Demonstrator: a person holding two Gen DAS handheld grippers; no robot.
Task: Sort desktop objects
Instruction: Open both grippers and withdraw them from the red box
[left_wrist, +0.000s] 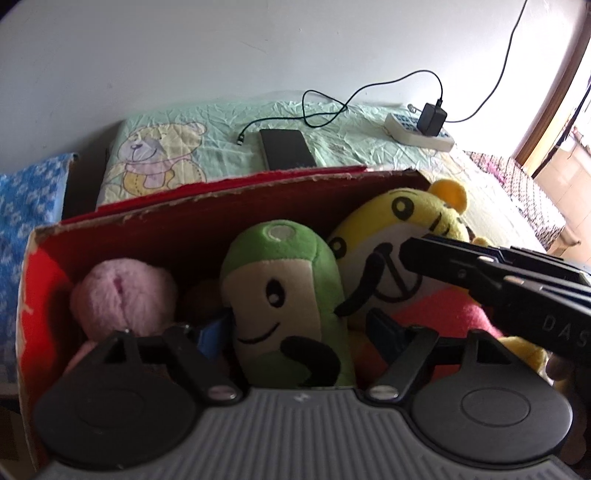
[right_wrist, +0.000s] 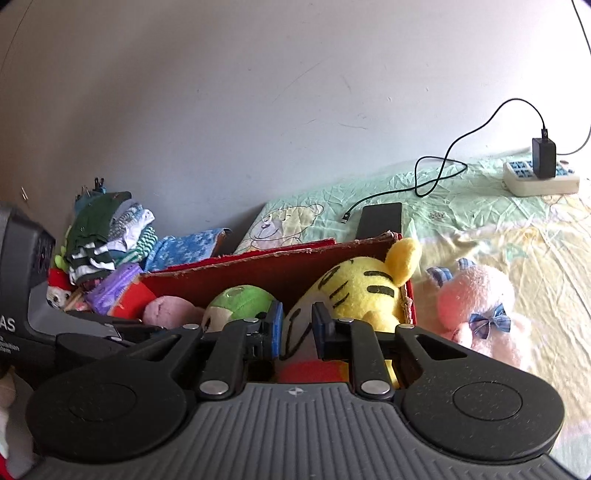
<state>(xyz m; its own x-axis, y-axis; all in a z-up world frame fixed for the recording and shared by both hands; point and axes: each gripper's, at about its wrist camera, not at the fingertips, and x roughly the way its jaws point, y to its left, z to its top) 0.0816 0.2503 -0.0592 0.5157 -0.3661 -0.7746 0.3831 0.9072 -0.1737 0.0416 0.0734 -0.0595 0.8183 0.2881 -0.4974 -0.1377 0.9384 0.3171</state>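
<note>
My left gripper (left_wrist: 295, 332) hangs over the red cardboard box (left_wrist: 229, 218), its fingers spread wide either side of the green plush (left_wrist: 284, 295) standing inside, though I cannot tell if they touch it; the yellow tiger plush (right_wrist: 362, 288) fills the box's right end and a pink plush (left_wrist: 123, 295) its left; my right gripper (right_wrist: 297, 330) hovers above the tiger, slightly parted, gripping nothing; another pink plush with a blue bow (right_wrist: 480, 314) lies outside, just right of the box.
</note>
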